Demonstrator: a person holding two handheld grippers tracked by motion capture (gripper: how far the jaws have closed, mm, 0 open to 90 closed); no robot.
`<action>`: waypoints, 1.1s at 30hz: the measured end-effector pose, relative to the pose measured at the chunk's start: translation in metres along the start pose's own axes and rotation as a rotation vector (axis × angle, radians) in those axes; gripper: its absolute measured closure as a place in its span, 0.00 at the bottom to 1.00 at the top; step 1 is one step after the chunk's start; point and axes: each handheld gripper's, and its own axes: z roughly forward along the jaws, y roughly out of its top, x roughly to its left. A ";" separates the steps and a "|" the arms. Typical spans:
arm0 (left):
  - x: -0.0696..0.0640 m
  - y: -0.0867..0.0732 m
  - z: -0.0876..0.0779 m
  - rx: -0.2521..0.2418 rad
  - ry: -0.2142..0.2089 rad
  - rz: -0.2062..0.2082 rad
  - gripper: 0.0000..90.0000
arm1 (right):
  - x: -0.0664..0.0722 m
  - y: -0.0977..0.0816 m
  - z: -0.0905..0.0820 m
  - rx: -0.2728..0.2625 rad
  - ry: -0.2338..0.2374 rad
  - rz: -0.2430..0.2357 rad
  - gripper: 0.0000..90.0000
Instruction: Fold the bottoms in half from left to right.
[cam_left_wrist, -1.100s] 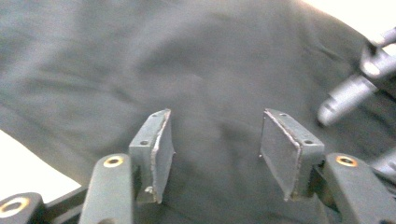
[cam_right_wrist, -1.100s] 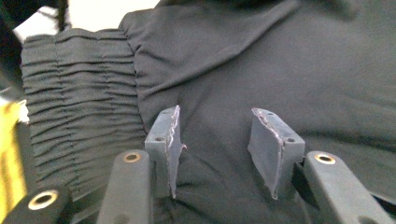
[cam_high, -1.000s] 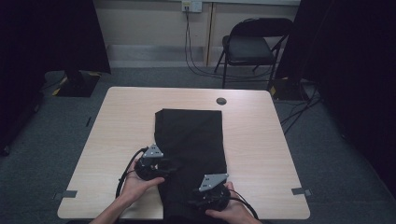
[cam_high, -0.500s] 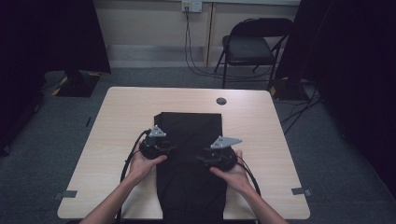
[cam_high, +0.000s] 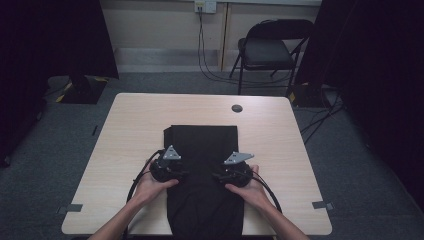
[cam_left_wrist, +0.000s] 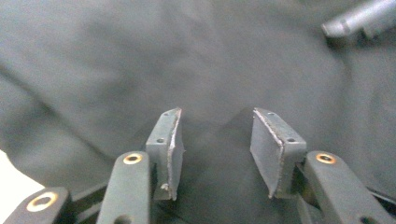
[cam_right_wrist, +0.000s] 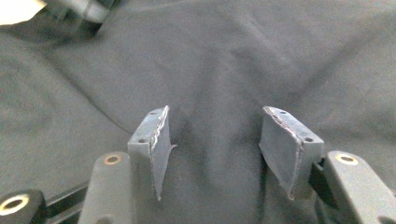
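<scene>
A black cloth (cam_high: 202, 142) lies folded in a long strip from the table's middle to its front edge. My left gripper (cam_high: 182, 174) rests at the strip's left edge and points inward; my right gripper (cam_high: 218, 175) faces it from the right edge. In the left gripper view the left gripper (cam_left_wrist: 217, 116) has its jaws apart over the cloth (cam_left_wrist: 140, 56), pads pressing nothing. The right gripper (cam_right_wrist: 215, 114) also stands open above the cloth (cam_right_wrist: 233, 51). Both pairs of jaws have just been opening, with only flat fabric under the gap.
The light wooden table (cam_high: 125, 130) has bare room on both sides of the cloth. A round cable port (cam_high: 237, 108) sits near the far edge. A black folding chair (cam_high: 270, 47) stands behind the table, and cables trail on the floor.
The right gripper has come up from the table's front edge to the cloth's right side. The left gripper shifted slightly farther in. Both now face each other across the strip.
</scene>
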 end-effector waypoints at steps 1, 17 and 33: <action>0.003 0.001 -0.001 -0.006 0.004 -0.008 0.59 | 0.002 -0.003 -0.002 -0.003 0.009 -0.004 0.48; -0.010 -0.015 -0.001 0.057 0.023 0.003 0.53 | 0.035 -0.023 -0.034 0.051 0.103 -0.051 0.46; 0.030 0.042 -0.019 -0.134 0.035 -0.117 0.51 | -0.048 0.037 -0.029 -0.074 -0.086 0.092 0.30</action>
